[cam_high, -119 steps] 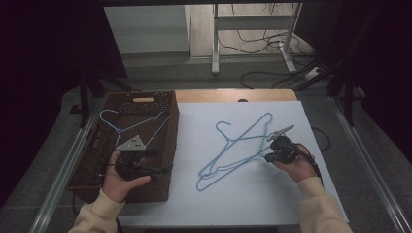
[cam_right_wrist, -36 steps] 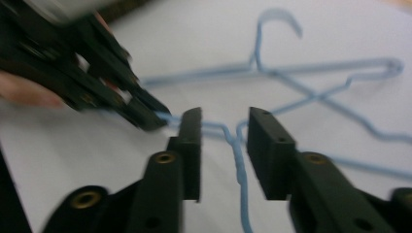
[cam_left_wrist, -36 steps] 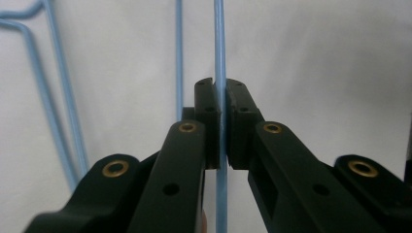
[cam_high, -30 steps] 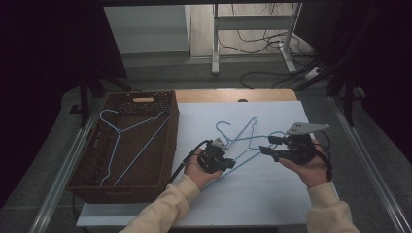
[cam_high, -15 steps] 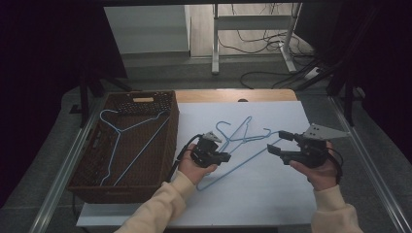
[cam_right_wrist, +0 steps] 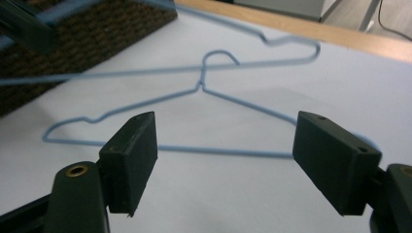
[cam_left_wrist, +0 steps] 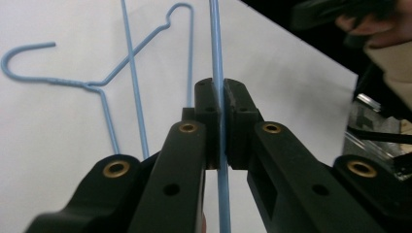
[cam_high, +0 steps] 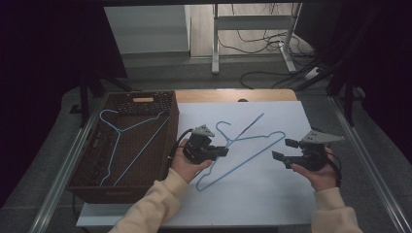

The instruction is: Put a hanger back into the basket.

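Observation:
Two blue wire hangers overlap on the white table top [cam_high: 252, 194]; their hooks [cam_high: 221, 125] lie mid-table. My left gripper [cam_high: 224, 150] [cam_left_wrist: 218, 94] is shut on one hanger's wire [cam_left_wrist: 214, 39], holding it a little above the table; that wire runs blurred across the right gripper view [cam_right_wrist: 145, 71]. The other hanger [cam_left_wrist: 109, 121] [cam_right_wrist: 200, 85] lies flat. My right gripper [cam_high: 281, 149] [cam_right_wrist: 226, 141] hovers to the right of both hangers. Its jaws have just been opening and stand open with nothing between them.
A dark wicker basket [cam_high: 124, 194] stands at the table's left with one more blue hanger [cam_high: 131, 131] inside. A wooden strip [cam_high: 233, 95] edges the far side. Metal rails run along both sides, and cables lie on the floor beyond.
My left gripper came from the basket to the table, closed on a hanger and raised it slightly. My right gripper let go of the hangers, opened and drew off to the right.

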The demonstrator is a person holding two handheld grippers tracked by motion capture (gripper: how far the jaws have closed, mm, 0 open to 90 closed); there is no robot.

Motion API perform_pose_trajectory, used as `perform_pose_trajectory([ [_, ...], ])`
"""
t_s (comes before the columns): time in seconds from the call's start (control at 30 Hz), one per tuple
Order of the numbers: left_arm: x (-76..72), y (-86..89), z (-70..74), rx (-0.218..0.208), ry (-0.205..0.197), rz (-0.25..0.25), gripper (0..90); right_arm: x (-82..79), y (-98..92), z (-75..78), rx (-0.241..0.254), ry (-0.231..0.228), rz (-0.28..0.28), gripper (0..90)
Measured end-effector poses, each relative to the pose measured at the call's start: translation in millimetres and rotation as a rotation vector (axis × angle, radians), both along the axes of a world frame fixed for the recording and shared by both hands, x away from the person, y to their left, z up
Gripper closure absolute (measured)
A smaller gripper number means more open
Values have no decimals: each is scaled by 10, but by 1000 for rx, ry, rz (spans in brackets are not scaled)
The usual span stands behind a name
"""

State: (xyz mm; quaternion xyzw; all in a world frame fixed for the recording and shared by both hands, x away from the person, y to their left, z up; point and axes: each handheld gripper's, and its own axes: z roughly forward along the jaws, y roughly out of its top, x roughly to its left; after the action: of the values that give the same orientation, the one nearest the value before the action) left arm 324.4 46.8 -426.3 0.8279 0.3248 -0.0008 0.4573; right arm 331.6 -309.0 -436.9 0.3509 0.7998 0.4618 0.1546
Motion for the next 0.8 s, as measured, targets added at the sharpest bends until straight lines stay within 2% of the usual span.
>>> perform_pose_trajectory([
  [0.07, -31, 26, 59, -13, -4, -14, 863, 15, -5, -45, -5, 19, -3, 240],
  [0.2, -101, 79, 197, -34, -26, -36, 863, 22, -9, -75, -10, 29, -12, 231],
  [0.33, -169, 150, 341, -43, -49, -46, 863, 27, -14, -85, -14, 28, -18, 225],
  [0.4, -177, 206, 394, -63, -44, -50, 863, 31, -16, -95, -14, 27, -19, 222],
  [0.57, -173, 325, 453, -88, -42, -43, 863, 39, -3, -120, -19, 40, -21, 215],
  [0.8, -211, 524, 555, -106, -64, -24, 863, 52, -16, -140, -24, 52, -20, 204],
])
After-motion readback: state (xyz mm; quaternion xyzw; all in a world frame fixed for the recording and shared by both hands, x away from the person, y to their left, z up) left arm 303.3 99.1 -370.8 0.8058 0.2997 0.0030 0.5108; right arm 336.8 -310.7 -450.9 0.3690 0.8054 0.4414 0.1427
